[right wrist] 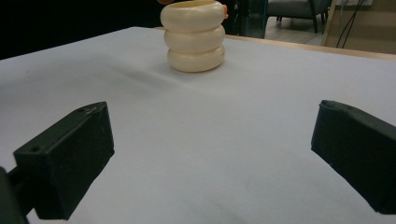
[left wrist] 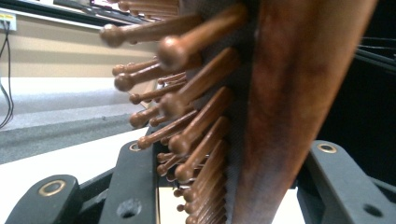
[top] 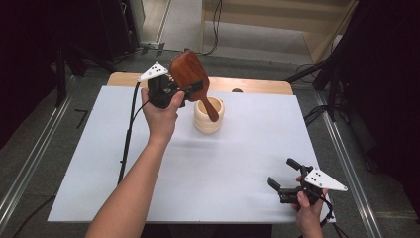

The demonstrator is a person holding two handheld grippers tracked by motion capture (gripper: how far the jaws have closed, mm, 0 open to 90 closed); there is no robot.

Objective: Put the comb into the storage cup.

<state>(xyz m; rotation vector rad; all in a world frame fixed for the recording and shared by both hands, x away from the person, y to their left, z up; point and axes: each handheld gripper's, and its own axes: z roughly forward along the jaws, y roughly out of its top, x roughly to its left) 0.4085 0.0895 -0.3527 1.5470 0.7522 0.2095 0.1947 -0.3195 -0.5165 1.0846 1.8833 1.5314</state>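
A dark wooden hairbrush (top: 187,69) is held tilted at the back of the table, with my left gripper (top: 185,90) shut on its head. In the left gripper view the brush (left wrist: 285,93) stands between the jaws, its round-tipped wooden bristles (left wrist: 187,116) pointing left. The handle slants down over the mouth of a cream ribbed holder (top: 208,118); I cannot tell whether its tip is inside. My right gripper (top: 282,173) rests open near the front right corner with nothing in it. The right gripper view shows the holder (right wrist: 194,37) far ahead, beyond the open right gripper (right wrist: 212,149).
A white sheet (top: 223,163) covers the wooden table (top: 257,85). The left gripper's cable (top: 128,134) trails down the left side of the sheet. Black stands and cables surround the table on the floor.
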